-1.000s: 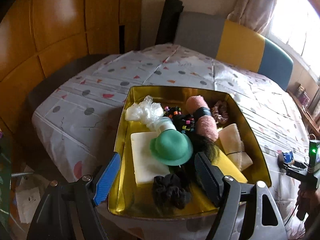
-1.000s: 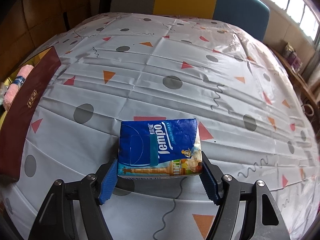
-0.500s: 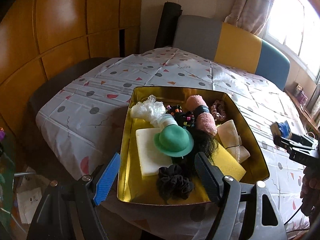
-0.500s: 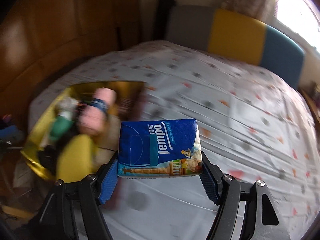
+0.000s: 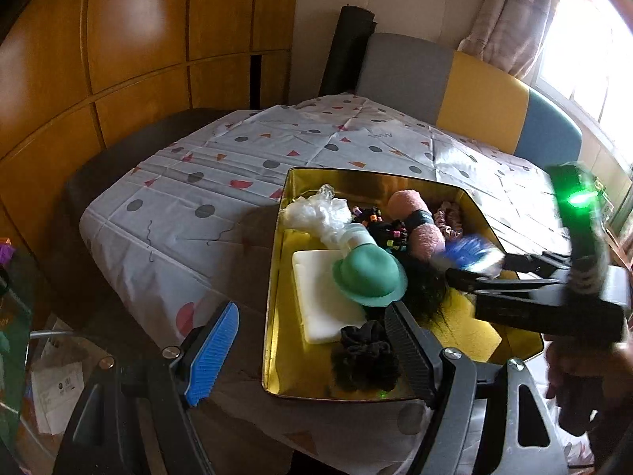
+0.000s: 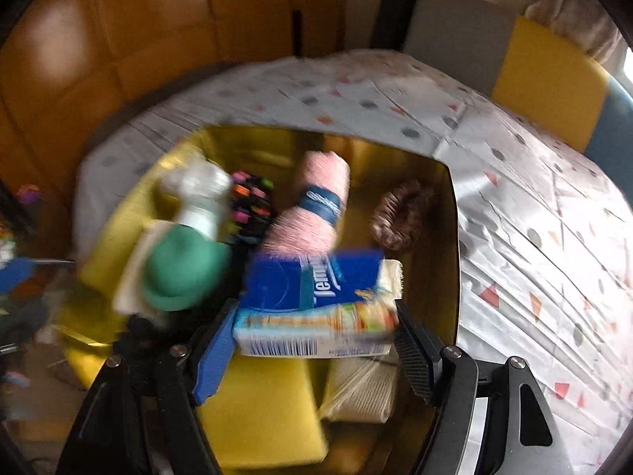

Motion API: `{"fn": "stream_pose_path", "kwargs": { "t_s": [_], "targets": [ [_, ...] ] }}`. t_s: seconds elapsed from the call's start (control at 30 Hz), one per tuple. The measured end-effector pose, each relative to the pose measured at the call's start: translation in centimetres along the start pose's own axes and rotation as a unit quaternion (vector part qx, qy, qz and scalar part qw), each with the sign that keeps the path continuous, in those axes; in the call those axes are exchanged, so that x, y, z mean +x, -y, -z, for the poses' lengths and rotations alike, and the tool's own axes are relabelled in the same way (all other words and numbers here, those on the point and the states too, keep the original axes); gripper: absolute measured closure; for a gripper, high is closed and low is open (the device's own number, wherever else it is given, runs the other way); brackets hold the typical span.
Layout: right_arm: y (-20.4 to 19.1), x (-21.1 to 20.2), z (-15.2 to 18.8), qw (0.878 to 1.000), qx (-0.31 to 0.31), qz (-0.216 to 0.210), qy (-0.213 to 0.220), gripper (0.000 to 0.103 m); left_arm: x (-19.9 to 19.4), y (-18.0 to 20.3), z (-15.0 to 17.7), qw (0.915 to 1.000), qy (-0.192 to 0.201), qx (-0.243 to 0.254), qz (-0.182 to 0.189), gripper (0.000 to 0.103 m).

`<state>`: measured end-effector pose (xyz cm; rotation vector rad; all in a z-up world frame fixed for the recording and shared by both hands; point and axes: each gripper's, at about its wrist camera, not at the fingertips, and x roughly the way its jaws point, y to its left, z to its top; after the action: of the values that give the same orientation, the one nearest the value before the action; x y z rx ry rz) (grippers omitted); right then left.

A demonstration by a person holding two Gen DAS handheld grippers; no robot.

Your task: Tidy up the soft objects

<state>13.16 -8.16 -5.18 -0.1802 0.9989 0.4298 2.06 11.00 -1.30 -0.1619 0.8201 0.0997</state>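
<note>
Landmark: the gold tray [image 5: 277, 277] on the dotted tablecloth [image 5: 221, 182]; every place below is given relative to it.

Left gripper [image 5: 312, 350]: wide open and holding nothing, hovering at the tray's near-left corner. Its blue pad sits outside the left wall, its black pad over the near end. It has stayed there through the last second.

White foam block [image 5: 320, 293]: lies flat on the tray floor by the left wall, unmoved.

Green hat [image 5: 370, 277]: rests in the tray's middle, overlapping the foam block's right edge, same spot as before.

Black scrunchie [image 5: 366, 358]: at the tray's near end, just beside the left gripper's black pad.

Pink towel roll [image 6: 312, 206]: in the far half of the tray, with a dark blue band round it; unmoved.

Tissue pack [image 6: 316, 301]: blue, clamped at both ends between the right gripper's pads. It is held above the tray's right half, over the yellow sponge [image 6: 261, 407] and the cream cloth [image 6: 364, 388]. One second ago it lay on the tablecloth outside the tray.

Right gripper [image 6: 316, 342]: closed on the tissue pack. It has swung in over the tray's right wall; both views are motion-blurred.
</note>
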Motion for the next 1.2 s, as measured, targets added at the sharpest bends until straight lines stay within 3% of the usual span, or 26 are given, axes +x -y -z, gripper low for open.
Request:
{"fn": "stream_pose_path", "kwargs": {
  "t_s": [0.23, 0.63, 0.9, 1.2],
  "targets": [
    [0.9, 0.0, 0.9, 1.000, 0.022, -0.009, 0.007, 0.023, 0.2, -0.5, -0.1, 1.0000, 0.001, -0.006, -0.007, 0.025],
    [1.8, -4.7, 3.4, 0.995, 0.068, 0.002, 0.077, 0.012, -1.0, 0.4, -0.1, 0.9994, 0.021, 0.003, -0.029, 0.025],
    [1.7, -8.3, 6.2, 0.986, 0.101, 0.044, 0.123, 0.009, -3.0, 1.2, 0.4, 0.9978, 0.052, -0.003, -0.039, 0.025],
    [-0.4, -10.7, 8.3, 0.980, 0.089, 0.083, 0.159, 0.008, -4.1, 2.3, 1.6, 0.9966, 0.070, -0.002, -0.043, 0.025]
  ]
}}
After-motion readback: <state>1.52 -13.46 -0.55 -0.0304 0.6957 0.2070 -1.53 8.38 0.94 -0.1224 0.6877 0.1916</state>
